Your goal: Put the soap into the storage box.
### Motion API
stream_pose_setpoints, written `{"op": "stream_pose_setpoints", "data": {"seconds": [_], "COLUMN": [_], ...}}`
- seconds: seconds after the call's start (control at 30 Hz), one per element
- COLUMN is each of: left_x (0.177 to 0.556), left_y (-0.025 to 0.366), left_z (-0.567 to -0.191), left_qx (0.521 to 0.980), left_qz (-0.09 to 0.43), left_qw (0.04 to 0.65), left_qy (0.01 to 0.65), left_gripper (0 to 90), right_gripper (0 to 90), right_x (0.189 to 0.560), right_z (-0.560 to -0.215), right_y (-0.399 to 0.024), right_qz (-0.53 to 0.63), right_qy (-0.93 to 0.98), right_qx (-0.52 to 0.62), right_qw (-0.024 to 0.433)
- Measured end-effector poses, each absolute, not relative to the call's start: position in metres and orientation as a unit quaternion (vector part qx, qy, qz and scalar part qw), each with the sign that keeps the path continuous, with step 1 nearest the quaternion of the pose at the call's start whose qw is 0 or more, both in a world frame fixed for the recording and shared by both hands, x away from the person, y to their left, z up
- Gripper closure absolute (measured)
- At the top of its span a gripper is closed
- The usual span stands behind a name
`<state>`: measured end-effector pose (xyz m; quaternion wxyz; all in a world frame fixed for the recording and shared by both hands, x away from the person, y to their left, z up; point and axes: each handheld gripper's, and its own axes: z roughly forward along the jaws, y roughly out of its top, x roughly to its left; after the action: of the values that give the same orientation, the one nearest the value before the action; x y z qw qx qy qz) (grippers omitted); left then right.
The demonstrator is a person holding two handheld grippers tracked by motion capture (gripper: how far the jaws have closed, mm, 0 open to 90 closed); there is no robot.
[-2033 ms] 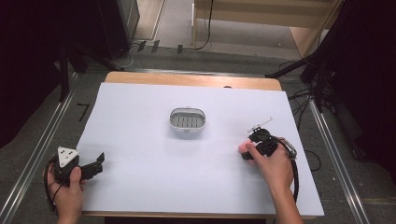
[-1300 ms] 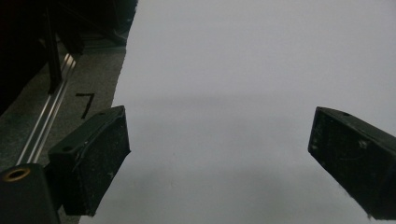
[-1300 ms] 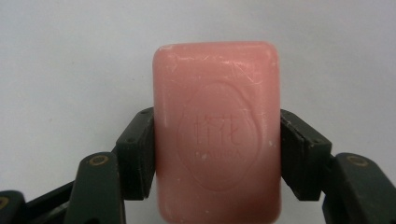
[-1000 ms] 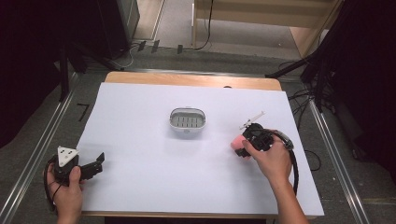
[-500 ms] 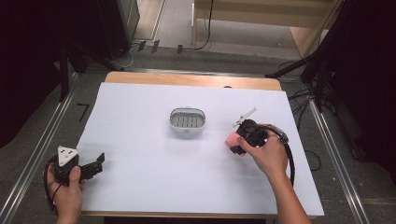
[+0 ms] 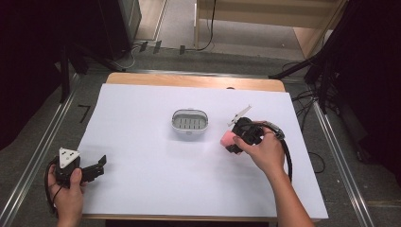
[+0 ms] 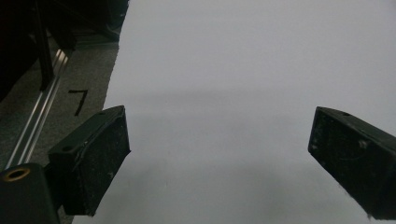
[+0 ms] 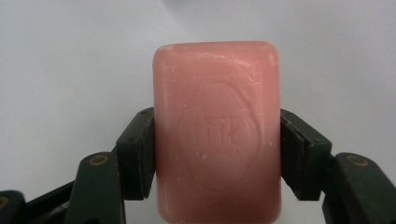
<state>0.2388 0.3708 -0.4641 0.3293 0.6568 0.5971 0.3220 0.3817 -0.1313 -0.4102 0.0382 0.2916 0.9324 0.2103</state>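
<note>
Left tongs (image 6: 100, 163) at lower left of the high view, jaws spread wide with nothing between, left hand (image 6: 68, 194) gripping the body, right tongs (image 6: 231, 143) right of centre, jaws clamped, right hand (image 6: 265, 151) wrapped over, forearm from bottom edge

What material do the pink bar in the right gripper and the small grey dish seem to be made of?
Pink bar: probably soap; matte, waxy face with a stamped emblem and fine scuffs. Grey dish: likely plastic; smooth pale rim and slotted floor, though the high view leaves this uncertain.
</note>
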Motion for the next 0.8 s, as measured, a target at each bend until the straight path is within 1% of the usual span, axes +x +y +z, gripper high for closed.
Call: {"op": "stream_pose_setpoints", "data": {"seconds": [0.4,0.8], "left_x": [0.239,0.239], "left_y": [0.370,0.370], "left_z": [-0.464,-0.464], "left_qx": [0.660,0.661], "left_qz": [0.324,0.323], "left_qw": [0.326,0.326], "left_qy": [0.594,0.594], "left_gripper": [5.9,5.9], "right_gripper": [38.7,38.7], "right_x": [0.393,0.405], "right_z": [-0.402,-0.390], "right_y": [-0.118,-0.100], "right_qz": [0.228,0.231], "right_qy": [0.937,0.948], "right_qx": [0.262,0.214], "right_qw": [0.035,0.045]}}
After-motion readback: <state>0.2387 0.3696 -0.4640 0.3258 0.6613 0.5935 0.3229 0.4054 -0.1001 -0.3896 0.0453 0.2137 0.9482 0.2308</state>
